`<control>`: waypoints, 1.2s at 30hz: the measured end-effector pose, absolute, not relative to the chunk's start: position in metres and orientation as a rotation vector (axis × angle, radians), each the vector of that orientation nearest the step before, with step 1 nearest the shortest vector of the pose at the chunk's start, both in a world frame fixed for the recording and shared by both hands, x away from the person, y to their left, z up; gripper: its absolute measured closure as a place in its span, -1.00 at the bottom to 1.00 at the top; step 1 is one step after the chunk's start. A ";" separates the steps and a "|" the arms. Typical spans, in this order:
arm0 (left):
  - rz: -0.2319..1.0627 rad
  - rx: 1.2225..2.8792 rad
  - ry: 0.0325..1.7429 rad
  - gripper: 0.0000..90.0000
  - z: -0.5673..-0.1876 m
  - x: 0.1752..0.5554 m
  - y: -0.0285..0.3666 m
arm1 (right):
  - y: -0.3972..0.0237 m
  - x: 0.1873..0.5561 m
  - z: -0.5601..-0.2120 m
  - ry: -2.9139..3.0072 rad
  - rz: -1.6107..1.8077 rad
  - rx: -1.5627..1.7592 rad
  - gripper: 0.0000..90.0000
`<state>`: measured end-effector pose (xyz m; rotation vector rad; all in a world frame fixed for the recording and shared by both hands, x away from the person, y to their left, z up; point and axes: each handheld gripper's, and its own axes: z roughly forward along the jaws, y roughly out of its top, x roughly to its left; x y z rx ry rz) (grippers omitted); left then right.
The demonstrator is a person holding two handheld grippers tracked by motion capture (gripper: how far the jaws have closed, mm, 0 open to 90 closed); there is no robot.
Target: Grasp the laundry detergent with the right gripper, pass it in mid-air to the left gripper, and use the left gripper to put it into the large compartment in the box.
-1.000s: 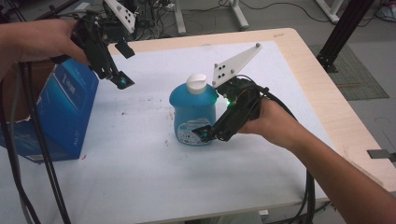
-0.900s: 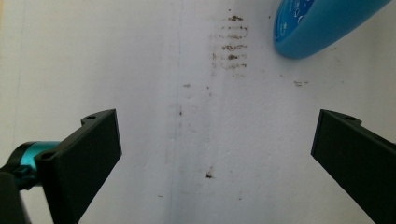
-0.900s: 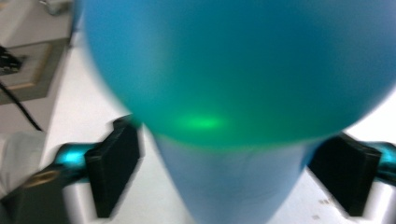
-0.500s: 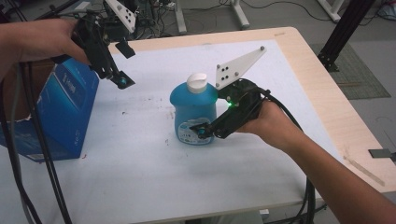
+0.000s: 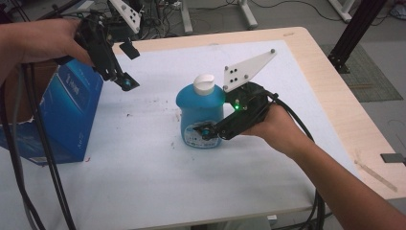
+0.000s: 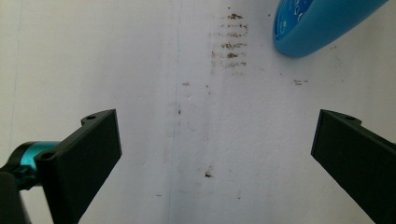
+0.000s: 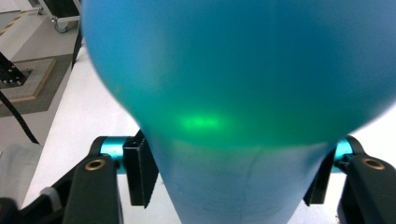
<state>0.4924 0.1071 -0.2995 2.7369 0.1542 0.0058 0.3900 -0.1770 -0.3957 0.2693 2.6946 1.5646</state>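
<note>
Nearest the camera, at the lower right of the high view, the person's forearm runs up to the right tool (image 5: 209, 132), which lies low and nearly level against the base of the blue bottle (image 5: 201, 115). Its jaws have just been closing with the bottle between them; in the right gripper view the bottle (image 7: 233, 93) sits between the two pads and both look pressed to its sides, so I judge the grip taken low down, probably to keep the tall body steady for a lift or a slide.

The bottle stands upright on its base at the middle of the frame, white cap (image 5: 205, 83) on top, on the white sheet of the desk (image 5: 143, 182). Open sheet lies around it on every side, and the desk's wooden edge at the right is well apart, so there is room to move it any way.

Farther up and to the left, the left tool (image 5: 125, 84) hangs above the sheet with its jaws spread wide and nothing between them; the left gripper view looks down on stained sheet with the bottle's base at its upper right corner.

At the far left a blue box (image 5: 67, 115) stands upright at the desk's edge, its top seemingly open beside the left hand, perhaps the bottle's destination.
</note>
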 end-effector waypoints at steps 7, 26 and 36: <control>0.009 2.739 0.154 -0.96 -0.300 0.492 0.107 | -0.177 0.391 -0.397 2.681 1.579 0.261 -0.12; -0.010 2.733 0.133 -0.96 -0.299 0.486 0.104 | -0.178 0.385 -0.395 2.631 1.556 0.200 0.05; -0.058 2.714 0.115 -0.96 -0.283 0.467 0.097 | -0.183 0.386 -0.378 2.642 1.551 0.201 0.04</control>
